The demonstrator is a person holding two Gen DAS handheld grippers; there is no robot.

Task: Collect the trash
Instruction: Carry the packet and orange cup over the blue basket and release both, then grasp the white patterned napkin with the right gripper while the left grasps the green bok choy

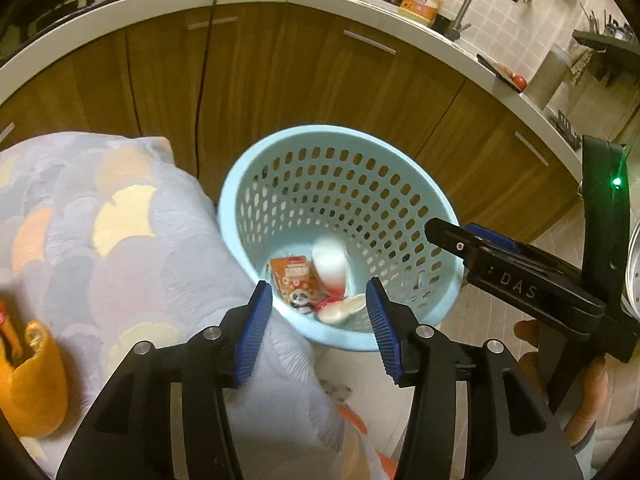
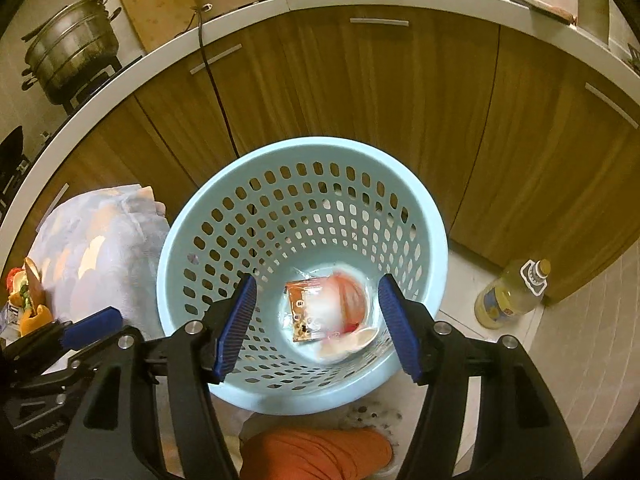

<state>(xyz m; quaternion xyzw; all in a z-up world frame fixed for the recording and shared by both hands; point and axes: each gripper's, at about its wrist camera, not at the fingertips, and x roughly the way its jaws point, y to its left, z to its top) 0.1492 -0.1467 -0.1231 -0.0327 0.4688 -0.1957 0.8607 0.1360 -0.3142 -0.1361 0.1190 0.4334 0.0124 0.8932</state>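
both tools (image 1: 320, 320) (image 2: 316, 320) wide open, empty

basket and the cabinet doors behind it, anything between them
Nothing: in the right wrist view the basket stands right before the cabinet doors; a black cord hangs down them.

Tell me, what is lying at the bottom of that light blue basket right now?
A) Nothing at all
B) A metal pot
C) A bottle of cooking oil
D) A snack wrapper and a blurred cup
D: inside the basket, a snack wrapper and a blurred cup are visible.
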